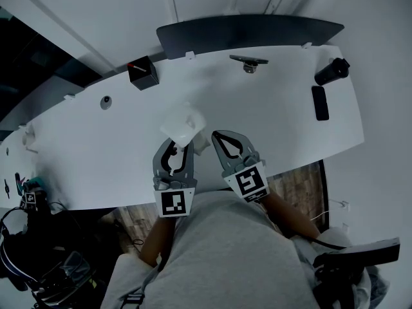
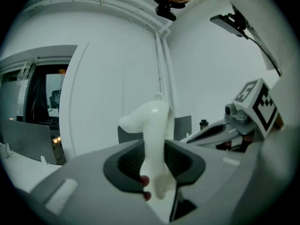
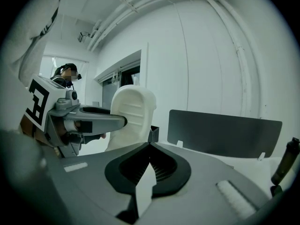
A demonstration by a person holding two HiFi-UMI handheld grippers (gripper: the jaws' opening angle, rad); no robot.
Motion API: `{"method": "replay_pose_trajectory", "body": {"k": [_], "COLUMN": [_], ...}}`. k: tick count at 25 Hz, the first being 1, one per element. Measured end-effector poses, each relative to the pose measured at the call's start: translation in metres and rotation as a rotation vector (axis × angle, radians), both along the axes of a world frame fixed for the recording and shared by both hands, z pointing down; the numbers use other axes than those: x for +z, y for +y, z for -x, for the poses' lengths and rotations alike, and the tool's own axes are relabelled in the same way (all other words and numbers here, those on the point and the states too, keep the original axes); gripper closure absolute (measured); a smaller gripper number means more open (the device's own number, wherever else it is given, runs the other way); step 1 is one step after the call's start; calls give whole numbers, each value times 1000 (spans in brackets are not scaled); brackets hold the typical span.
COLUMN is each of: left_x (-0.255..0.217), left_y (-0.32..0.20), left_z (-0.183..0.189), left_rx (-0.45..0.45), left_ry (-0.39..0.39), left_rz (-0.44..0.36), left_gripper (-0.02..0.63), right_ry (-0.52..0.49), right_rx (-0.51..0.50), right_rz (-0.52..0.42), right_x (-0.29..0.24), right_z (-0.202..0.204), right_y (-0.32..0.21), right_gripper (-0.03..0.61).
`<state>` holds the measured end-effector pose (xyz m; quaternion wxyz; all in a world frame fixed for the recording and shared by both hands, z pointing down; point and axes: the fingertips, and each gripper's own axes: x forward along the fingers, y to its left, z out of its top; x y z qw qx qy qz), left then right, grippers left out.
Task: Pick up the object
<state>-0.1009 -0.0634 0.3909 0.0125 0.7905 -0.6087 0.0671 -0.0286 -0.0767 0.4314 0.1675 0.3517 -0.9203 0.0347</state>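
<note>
Left fingers clamp object, right (empty) closed

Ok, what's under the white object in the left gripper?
White table shows round the white object, which the left gripper clamps. The patch straight beneath is hidden by the object itself, and no view shows its underside.

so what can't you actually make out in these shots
- White plastic object: left gripper view, its lower end is hidden between the jaws; what it is stays unclear.
- Black cylinder: right gripper view, cut off by the picture's edge.
- Black box: head view, too small to identify.
</note>
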Motion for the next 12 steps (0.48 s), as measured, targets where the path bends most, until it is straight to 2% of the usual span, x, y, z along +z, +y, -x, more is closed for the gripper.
{"method": "replay_pose_trajectory", "body": {"k": [12], "left_x": [-3], "left_y": [5], "left_z": [-6], "left_rx": [23], "left_ry": [6], "left_rz": [-18], "left_gripper": [492], "right_ry": [0], "right_rx": [-5], "right_rz": [3], "right_x": [0], "right_z": [-3], "right_y": [5], "right_gripper": [577]}}
